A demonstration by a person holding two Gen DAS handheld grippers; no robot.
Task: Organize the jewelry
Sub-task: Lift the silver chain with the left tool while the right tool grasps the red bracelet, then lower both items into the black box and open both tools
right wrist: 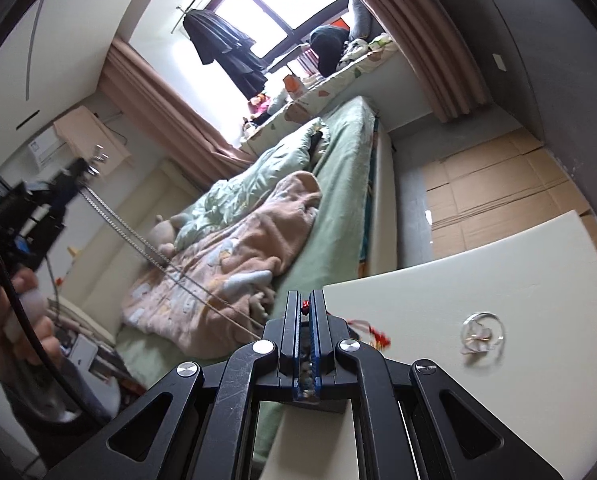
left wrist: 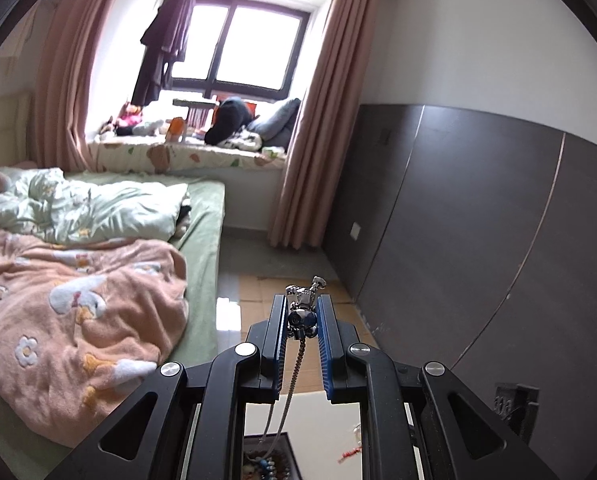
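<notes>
My left gripper (left wrist: 301, 301) is shut on a silver robot-shaped pendant (left wrist: 303, 300). Its silver chain (left wrist: 288, 392) hangs down toward a dark jewelry box (left wrist: 266, 456) on the white table (left wrist: 322, 420). In the right wrist view the left gripper (right wrist: 86, 168) is raised at the left, and the chain (right wrist: 158, 256) runs taut from it down to my right gripper (right wrist: 305, 300). The right gripper is shut on a small red bead piece (right wrist: 305, 307) with a red tassel (right wrist: 374, 334). A clear ring-shaped ornament (right wrist: 480, 332) lies on the table (right wrist: 498, 272).
A bed (left wrist: 202, 240) with a pink blanket (left wrist: 78, 312) lies left of the table. Cardboard sheets (right wrist: 498, 184) cover the floor. A dark wall panel (left wrist: 478, 220) stands to the right. A window seat (left wrist: 186, 156) with clutter is at the far end.
</notes>
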